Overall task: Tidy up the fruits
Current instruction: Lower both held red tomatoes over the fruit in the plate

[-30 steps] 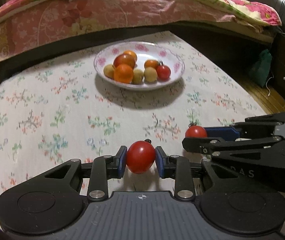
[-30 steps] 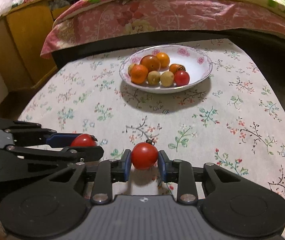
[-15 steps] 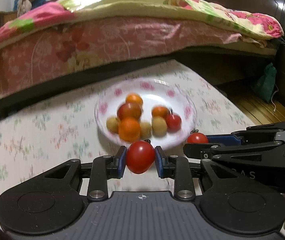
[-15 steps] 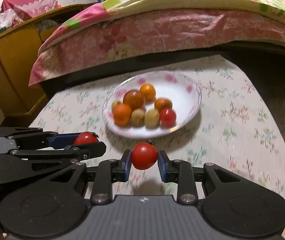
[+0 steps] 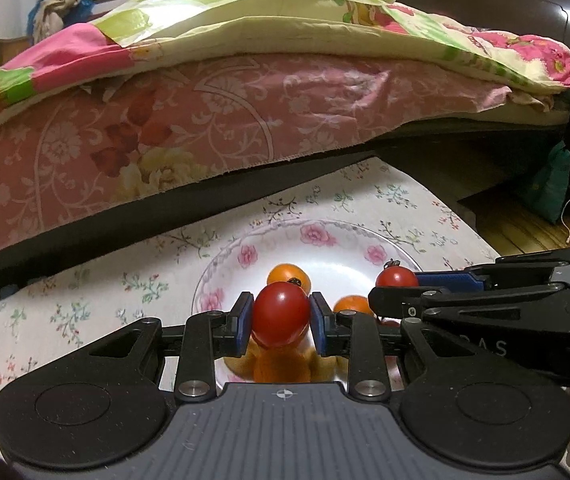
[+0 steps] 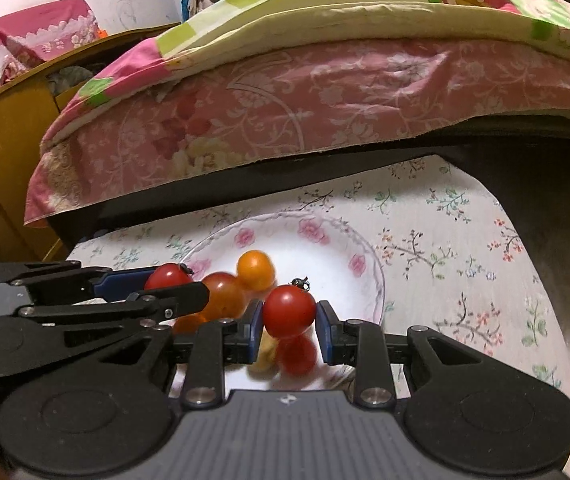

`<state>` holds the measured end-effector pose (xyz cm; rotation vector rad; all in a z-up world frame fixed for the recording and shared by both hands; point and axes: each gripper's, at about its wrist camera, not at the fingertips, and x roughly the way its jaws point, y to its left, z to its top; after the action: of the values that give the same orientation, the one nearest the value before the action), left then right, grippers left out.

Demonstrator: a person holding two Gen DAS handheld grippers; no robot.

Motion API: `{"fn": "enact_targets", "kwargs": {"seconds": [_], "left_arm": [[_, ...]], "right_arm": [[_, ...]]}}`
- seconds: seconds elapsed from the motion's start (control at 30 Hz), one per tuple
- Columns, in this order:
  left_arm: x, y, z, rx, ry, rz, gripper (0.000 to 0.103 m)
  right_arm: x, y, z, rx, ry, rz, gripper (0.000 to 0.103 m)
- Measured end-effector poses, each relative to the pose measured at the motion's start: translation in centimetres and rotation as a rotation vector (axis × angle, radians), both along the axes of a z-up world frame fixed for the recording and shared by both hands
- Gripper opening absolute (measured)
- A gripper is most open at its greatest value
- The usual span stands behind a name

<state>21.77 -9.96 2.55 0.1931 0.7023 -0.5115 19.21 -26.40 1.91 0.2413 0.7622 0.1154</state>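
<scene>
My left gripper [image 5: 280,319] is shut on a red tomato [image 5: 280,314] and holds it over the near part of a white flowered plate [image 5: 317,236]. My right gripper [image 6: 288,317] is shut on another red tomato [image 6: 288,310] over the same plate [image 6: 349,248]. The plate holds several orange, red and yellowish fruits; an orange one [image 5: 288,275] lies behind my left tomato, another orange one [image 6: 255,270] in the right view. The right gripper shows at the right of the left wrist view [image 5: 397,280], the left gripper at the left of the right wrist view [image 6: 169,278].
The plate stands on a floral tablecloth [image 5: 85,300]. A bed with pink floral covers [image 5: 205,112] rises just behind the table. A yellow wooden cabinet [image 6: 1,152] stands at the left. Wooden floor and a green bag [image 5: 549,188] lie at the right.
Both grippers have moved forward with their tomatoes, from the cloth in front of the plate to over the plate. Both stay shut.
</scene>
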Motion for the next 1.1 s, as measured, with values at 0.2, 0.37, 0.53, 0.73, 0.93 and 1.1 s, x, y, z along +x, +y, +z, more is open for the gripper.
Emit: {"fn": "enact_targets", "kwargs": {"seconds": [0.2, 0.37, 0.53, 0.73, 0.93, 1.1], "left_arm": [[1.4, -0.1, -0.3, 0.010, -0.005, 0.005, 0.036], [2.1, -0.2, -0.7, 0.016, -0.004, 0.005, 0.036], [2.4, -0.4, -1.1, 0.021, -0.002, 0.005, 0.036], [2.9, -0.4, -1.3, 0.023, -0.002, 0.008, 0.036], [3.0, -0.5, -1.3, 0.034, -0.012, 0.005, 0.036], [3.1, -0.6, -1.4, 0.039, -0.017, 0.000, 0.036]], "right_arm": [[1.7, -0.1, -0.4, 0.004, 0.000, 0.000, 0.028], [2.4, -0.1, -0.9, 0.007, 0.001, -0.003, 0.028], [2.9, -0.3, -1.4, 0.009, 0.007, -0.006, 0.028], [3.3, -0.4, -1.7, 0.022, 0.007, -0.010, 0.028], [3.5, -0.4, -2.0, 0.032, 0.004, -0.011, 0.029], [3.6, -0.6, -2.1, 0.034, 0.006, -0.016, 0.029]]}}
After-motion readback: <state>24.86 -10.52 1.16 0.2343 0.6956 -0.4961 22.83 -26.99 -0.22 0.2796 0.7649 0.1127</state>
